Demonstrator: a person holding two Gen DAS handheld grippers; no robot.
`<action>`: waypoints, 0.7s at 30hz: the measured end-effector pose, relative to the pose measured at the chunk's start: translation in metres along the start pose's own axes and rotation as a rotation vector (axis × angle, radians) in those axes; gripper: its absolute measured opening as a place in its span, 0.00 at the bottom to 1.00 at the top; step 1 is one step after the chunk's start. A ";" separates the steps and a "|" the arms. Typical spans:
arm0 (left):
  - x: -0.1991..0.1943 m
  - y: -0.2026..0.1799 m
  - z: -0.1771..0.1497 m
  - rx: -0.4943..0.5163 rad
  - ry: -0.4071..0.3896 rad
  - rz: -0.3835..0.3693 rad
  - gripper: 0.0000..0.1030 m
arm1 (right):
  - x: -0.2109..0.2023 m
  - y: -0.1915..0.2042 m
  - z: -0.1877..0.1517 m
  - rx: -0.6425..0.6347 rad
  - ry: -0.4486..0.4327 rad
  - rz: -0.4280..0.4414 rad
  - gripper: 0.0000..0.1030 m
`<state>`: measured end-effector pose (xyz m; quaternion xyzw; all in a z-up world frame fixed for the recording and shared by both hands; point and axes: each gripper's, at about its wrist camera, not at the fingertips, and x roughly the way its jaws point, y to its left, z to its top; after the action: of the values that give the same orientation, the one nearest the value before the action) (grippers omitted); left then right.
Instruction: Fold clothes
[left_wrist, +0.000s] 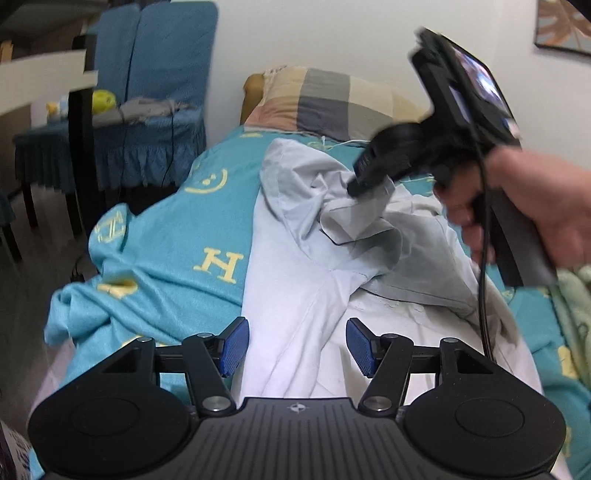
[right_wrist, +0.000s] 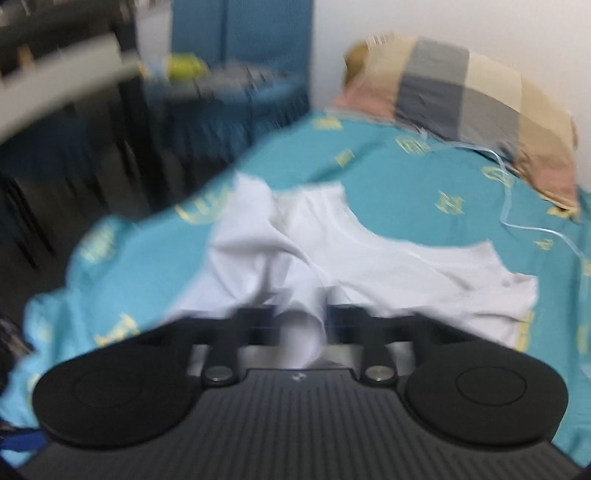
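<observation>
**White shirt half-gathered on the bed, one gripper holding cloth**

A pale white shirt (left_wrist: 295, 295) lies along the bed (left_wrist: 166, 229), over the teal sheet with yellow lettering, its far end toward the checked pillow (left_wrist: 332, 99). It is not flat and not in a neat packet: the near part runs fairly smooth, while the middle and far part are bunched, with one flap raised off the rest.

The right gripper (left_wrist: 364, 182), held in a hand (left_wrist: 535, 206), has that raised flap at its tip. In the right wrist view a tongue of white cloth passes between the fingers (right_wrist: 255, 325), so it seems to be clamped on the shirt, though that picture is smeared and the pads cannot be made out sharply.

The left gripper (left_wrist: 297, 345) hangs above the near part of the shirt with its blue fingers (left_wrist: 234, 345) well apart and nothing between them.

As a judgement, the folding is somewhere in the middle: a portion of the shirt is lifted as if being carried over, yet no crisp crease or squared stack shows anywhere. What remains, as far as the pictures tell, is laying the lifted part down, smoothing the bunched middle and bringing the whole to a compact shape
</observation>
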<state>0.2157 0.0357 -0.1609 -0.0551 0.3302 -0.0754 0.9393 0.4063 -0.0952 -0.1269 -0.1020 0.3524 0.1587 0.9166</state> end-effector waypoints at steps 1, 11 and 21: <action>0.001 -0.001 0.000 0.008 -0.003 0.000 0.59 | 0.002 -0.001 0.003 -0.010 0.005 -0.023 0.05; 0.003 -0.007 -0.003 0.063 -0.024 -0.007 0.58 | 0.020 -0.119 -0.017 0.502 -0.068 -0.158 0.12; 0.007 0.004 -0.002 0.015 0.017 0.031 0.58 | -0.053 -0.125 -0.080 0.804 -0.259 -0.004 0.71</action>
<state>0.2199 0.0380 -0.1676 -0.0420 0.3385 -0.0637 0.9379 0.3658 -0.2469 -0.1397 0.2837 0.2682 0.0185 0.9204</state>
